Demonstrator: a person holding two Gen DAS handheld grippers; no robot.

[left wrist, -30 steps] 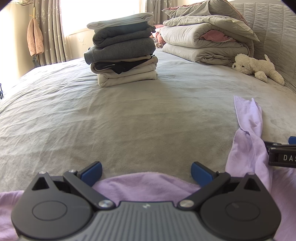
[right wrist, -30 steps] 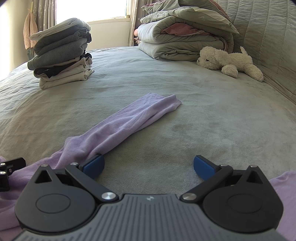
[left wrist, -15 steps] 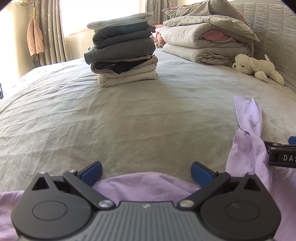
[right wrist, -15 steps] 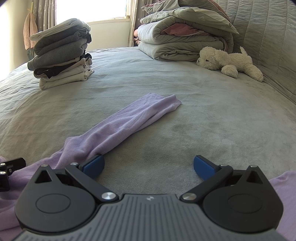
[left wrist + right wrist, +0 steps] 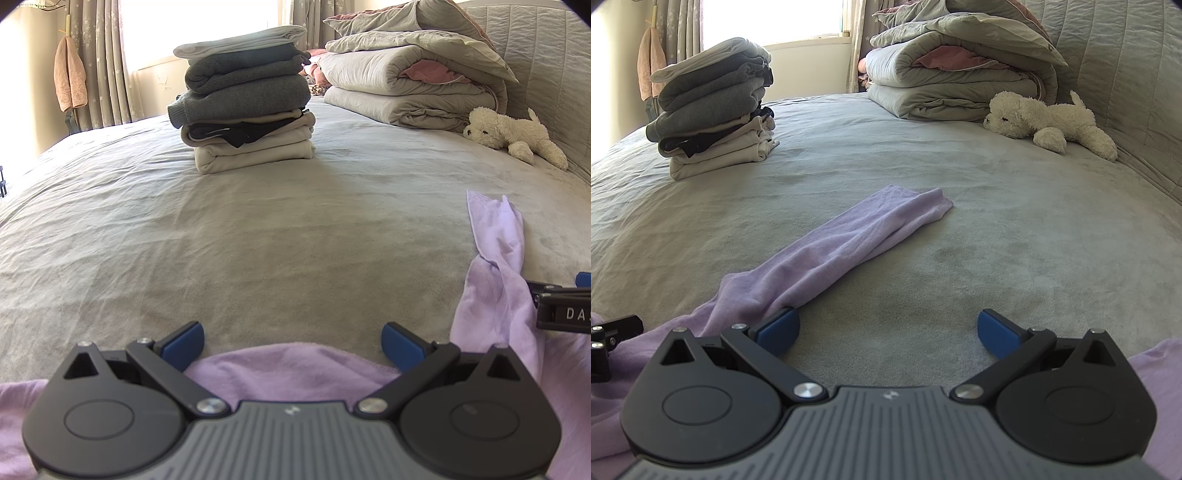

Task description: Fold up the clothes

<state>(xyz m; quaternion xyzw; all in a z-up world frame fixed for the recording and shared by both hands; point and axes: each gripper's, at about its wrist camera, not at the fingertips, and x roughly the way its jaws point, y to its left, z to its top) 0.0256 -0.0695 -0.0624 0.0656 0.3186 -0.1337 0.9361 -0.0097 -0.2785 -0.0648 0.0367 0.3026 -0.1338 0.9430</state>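
the lilac garment (image 5: 295,365) lies flat on the bed (image 5: 258,240) along the bottom of both frames, its sleeve (image 5: 849,247) reaching toward frame centre. both the left claw (image 5: 291,341) and right claw (image 5: 888,328) gape wide, holding nothing. the knit looks light, soft and limp; pinching the sleeve's cuff seems best. at the right edge, partial lettering "da" (image 5: 574,314) is legible.

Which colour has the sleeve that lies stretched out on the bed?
Light purple; the sleeve shows best in the right wrist view.
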